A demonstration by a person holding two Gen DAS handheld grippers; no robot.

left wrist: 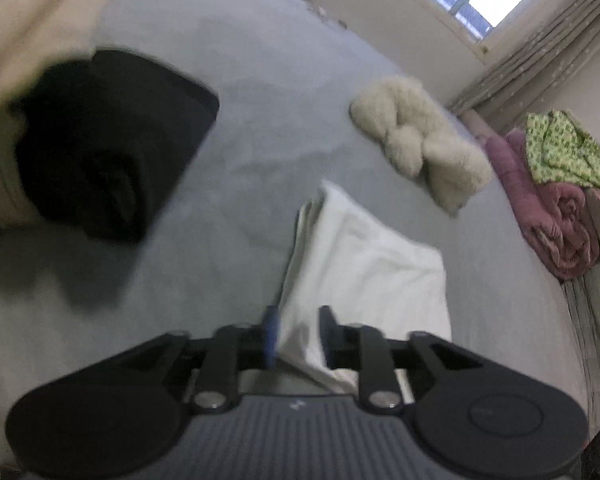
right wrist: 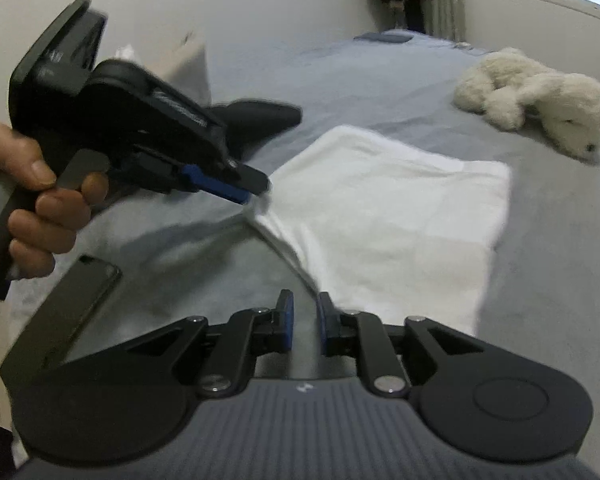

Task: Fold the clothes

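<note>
- The white garment (right wrist: 392, 216) lies partly folded on the grey bed (right wrist: 560, 280), its far corner nearest the cream plush toy (right wrist: 540, 100), which sits well apart from it; its near edge runs toward both grippers.
- The left gripper (right wrist: 256, 190) is closed on the garment's near-left corner, with a small bunch of white cloth pinched at its blue-padded tips; in its own view the cloth passes between the fingers.
- The right gripper (right wrist: 305, 312) has its jaws a little apart at the garment's near edge; whether the thin hem running between them is held I cannot tell.
- By my judgement the cloth is light, soft and limp, with no stiffness; it will sag and slide off smooth pads, so corners or a doubled hem are the safest hold; both near corners should rise together, or the layers may shift apart.
- A black folded garment (left wrist: 112, 140) lies left of the white one, well apart; a pink and green bundle (left wrist: 560, 200) sits beyond the plush toy.
- Both views are blurred; the garment's kind, its layer count and its underside are hidden; the left gripper's body covers part of the black garment in the right view; the hand (right wrist: 40, 200) is cut off at the frame edge.
</note>
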